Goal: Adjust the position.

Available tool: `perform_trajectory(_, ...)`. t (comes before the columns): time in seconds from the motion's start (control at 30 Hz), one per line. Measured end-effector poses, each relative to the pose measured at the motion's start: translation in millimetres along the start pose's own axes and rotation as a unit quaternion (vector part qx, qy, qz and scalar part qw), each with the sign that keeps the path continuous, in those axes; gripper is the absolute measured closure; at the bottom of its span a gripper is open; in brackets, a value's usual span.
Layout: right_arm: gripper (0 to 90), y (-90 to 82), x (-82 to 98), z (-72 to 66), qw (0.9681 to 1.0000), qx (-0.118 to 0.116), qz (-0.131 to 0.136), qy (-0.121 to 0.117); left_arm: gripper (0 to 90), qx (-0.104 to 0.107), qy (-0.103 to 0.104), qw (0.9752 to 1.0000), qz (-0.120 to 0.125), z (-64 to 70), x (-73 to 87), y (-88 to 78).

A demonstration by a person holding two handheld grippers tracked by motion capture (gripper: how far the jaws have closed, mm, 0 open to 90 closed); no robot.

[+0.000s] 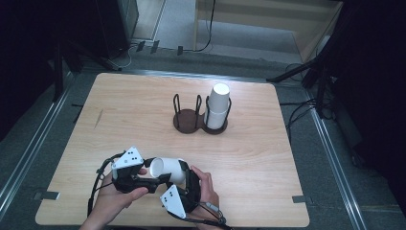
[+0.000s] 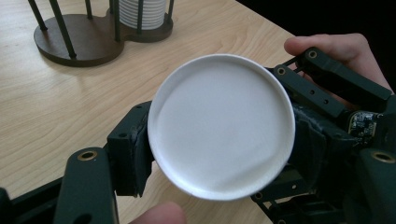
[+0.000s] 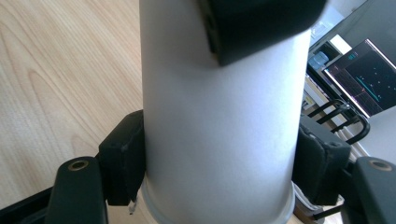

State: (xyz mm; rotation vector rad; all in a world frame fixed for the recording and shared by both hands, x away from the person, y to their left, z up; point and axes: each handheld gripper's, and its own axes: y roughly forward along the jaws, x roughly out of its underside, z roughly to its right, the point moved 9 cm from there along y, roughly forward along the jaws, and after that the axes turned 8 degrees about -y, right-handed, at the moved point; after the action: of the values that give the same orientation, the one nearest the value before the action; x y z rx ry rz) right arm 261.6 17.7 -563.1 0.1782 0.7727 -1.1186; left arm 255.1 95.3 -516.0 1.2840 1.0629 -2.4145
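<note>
A white paper cup lies on its side, held low over the near edge of the table between both grippers. My left gripper is shut on its base end. In the left gripper view the cup's round bottom faces the camera with a pad pressed on each side. My right gripper is shut on the cup near its rim. There the cup's wall runs up between the pads, and the left gripper's jaw crosses the top.
A dark two-bay cup holder stands mid-table. Its right bay holds a stack of white cups; its left bay is empty. In the right gripper view, a lit screen stands beyond the table.
</note>
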Motion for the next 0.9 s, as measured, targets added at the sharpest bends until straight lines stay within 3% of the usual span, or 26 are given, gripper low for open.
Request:
perform_trajectory(0.2, 27.9, -0.2, 0.0, -0.2, 1.0, 0.001, 0.001, -0.002, 32.1, 0.001, 0.01, 1.0, 0.0, 0.6, 0.3, -0.7)
perform_trajectory(0.37, 20.7, 0.3, -0.3, 1.0, 1.0, 0.002, -0.003, 0.006, 34.7, 0.004, 0.018, 0.9998, 0.005, 1.7, -0.4, -0.9)
perform_trajectory(0.47, 15.9, 0.1, -0.2, 1.7, 0.9999, -0.001, -0.004, 0.013, 35.2, -0.017, 0.027, 0.9993, 0.018, -2.1, -2.3, -1.7)
perform_trajectory(0.63, 12.9, -2.2, -2.7, 6.6, 0.9997, -0.001, 0.01, 0.024, 35.2, -0.016, 0.013, 0.9985, 0.05, -8.4, -7.4, -7.3)
perform_trajectory(0.73, 12.8, -3.9, -3.7, 10.3, 0.9993, -0.002, 0.017, 0.034, 35.2, -0.027, 0.004, 0.9961, 0.084, -15.3, -12.9, -12.2)
perform_trajectory(0.77, 12.7, -4.5, -3.9, 12.2, 0.9992, 0.0, 0.019, 0.034, 35.2, -0.027, 0.004, 0.9961, 0.084, -15.3, -12.9, -12.2)
perform_trajectory(0.8, 12.7, -5.1, -4.0, 13.3, 0.9992, -0.001, 0.019, 0.036, 35.2, -0.022, -0.014, 0.9947, 0.1, -19.3, -15.4, -15.6)
perform_trajectory(0.9, 12.7, -5.9, -4.2, 15.9, 0.9991, 0.001, 0.02, 0.037, 35.1, -0.022, -0.016, 0.9941, 0.105, -23.5, -16.0, -17.6)
